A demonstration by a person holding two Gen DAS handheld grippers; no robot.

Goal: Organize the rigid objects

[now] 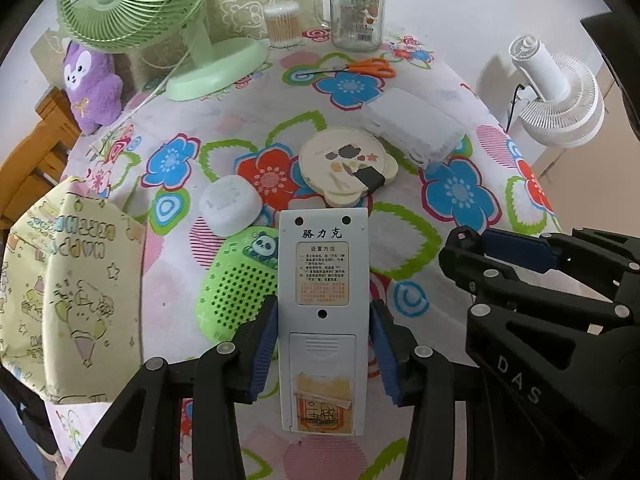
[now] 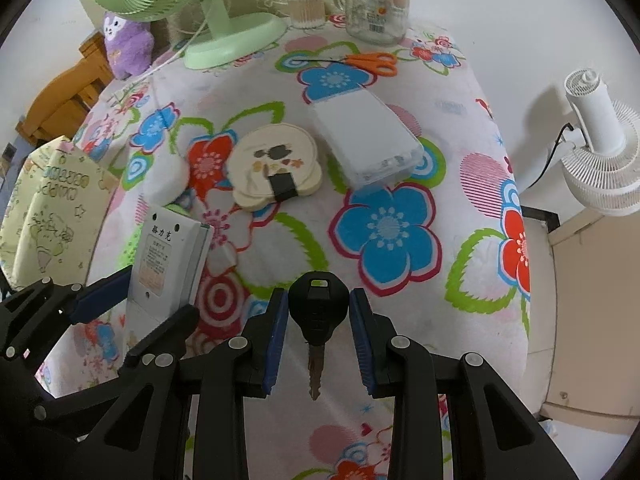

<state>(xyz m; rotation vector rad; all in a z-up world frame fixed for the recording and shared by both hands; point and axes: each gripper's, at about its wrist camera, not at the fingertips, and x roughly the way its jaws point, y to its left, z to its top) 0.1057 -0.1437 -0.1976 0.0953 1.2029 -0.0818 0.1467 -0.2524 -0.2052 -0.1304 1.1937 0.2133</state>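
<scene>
My left gripper (image 1: 323,324) is shut on a white remote control (image 1: 322,280), back side up, held above the floral tablecloth (image 1: 248,128); it also shows in the right wrist view (image 2: 166,256). My right gripper (image 2: 319,312) is shut on a black-headed key (image 2: 318,308), blade pointing toward the camera. The right gripper shows at the right of the left wrist view (image 1: 472,256). A green panda speaker (image 1: 236,280), a white oval case (image 1: 230,203), a round cream mirror (image 1: 346,164) and a clear plastic box (image 1: 416,124) lie ahead.
A yellow patterned bag (image 1: 64,280) stands at the left edge. A green fan (image 1: 132,4), purple plush (image 1: 92,84), cotton swab tub (image 1: 282,24), glass jar (image 1: 356,10) and orange scissors (image 1: 368,67) are at the far side. A white fan (image 2: 600,140) stands off the table, right.
</scene>
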